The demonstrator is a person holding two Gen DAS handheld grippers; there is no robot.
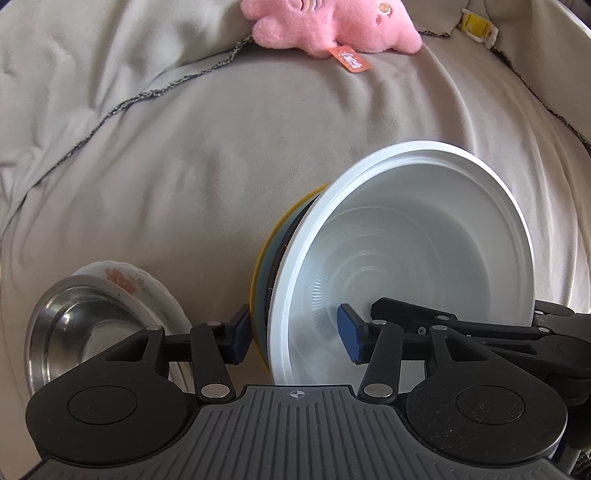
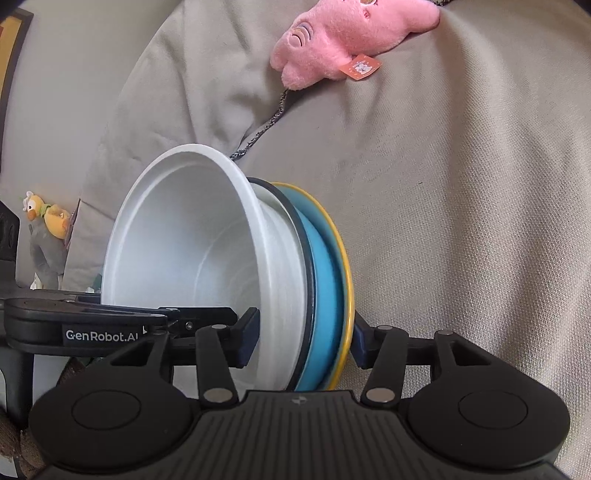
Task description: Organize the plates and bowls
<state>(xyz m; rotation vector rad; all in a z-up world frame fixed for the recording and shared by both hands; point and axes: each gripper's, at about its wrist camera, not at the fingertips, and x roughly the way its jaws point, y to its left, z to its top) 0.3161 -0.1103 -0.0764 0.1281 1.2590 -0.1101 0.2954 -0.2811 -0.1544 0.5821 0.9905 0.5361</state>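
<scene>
A stack of a white foam bowl (image 1: 424, 236), a dark-rimmed white dish, a blue plate (image 2: 325, 280) and a yellow plate (image 1: 258, 273) stands on edge above the grey bedcover. My left gripper (image 1: 295, 336) straddles its lower edge, with one pad against the yellow plate and the other inside the bowl. My right gripper (image 2: 304, 343) clamps the same stack from the opposite side, one pad in the bowl and one on the yellow plate's back. Each gripper shows in the other's view, reaching into the bowl. A steel bowl (image 1: 74, 332) rests on a floral plate (image 1: 147, 291) at lower left.
A pink plush toy (image 1: 332, 26) with an orange tag lies at the far side of the bedcover (image 1: 221, 147). A small yellow and grey toy (image 2: 48, 229) sits off to the left in the right wrist view. A yellow clip (image 1: 476, 24) lies at the top right.
</scene>
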